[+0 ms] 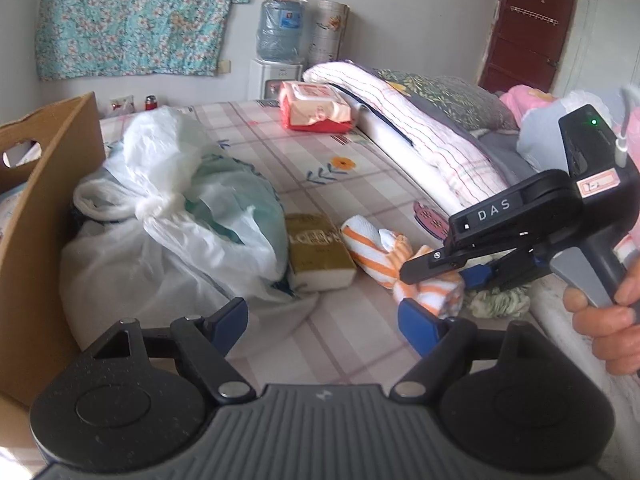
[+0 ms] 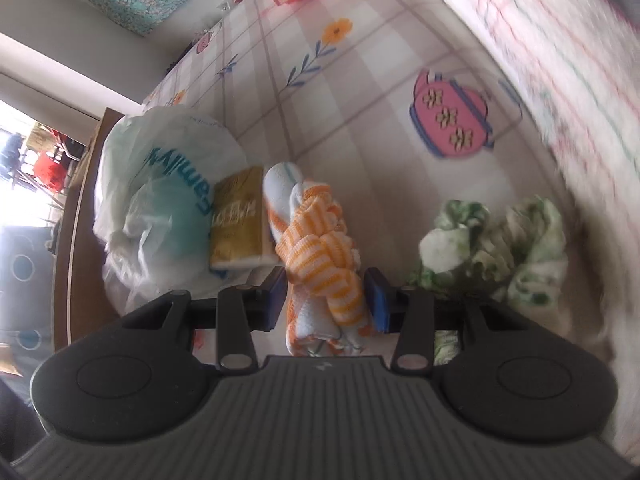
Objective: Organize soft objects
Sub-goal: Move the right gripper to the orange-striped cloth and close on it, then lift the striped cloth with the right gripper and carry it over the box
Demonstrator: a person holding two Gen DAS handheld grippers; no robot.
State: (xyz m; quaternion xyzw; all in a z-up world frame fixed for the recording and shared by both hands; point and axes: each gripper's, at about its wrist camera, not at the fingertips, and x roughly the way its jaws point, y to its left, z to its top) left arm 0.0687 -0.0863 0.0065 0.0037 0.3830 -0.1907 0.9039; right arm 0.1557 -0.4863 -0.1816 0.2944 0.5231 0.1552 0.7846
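Orange-and-white striped knotted towel (image 2: 320,256) sits between my right gripper's (image 2: 326,300) half-closed jaws for lifting; my left gripper (image 1: 320,320) hangs wide, empty.

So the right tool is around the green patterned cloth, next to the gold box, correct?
Not quite. The right tool is around the orange striped towel, which lies next to the gold box. The green patterned cloth lies apart, on the other side. The right wrist view shows this.
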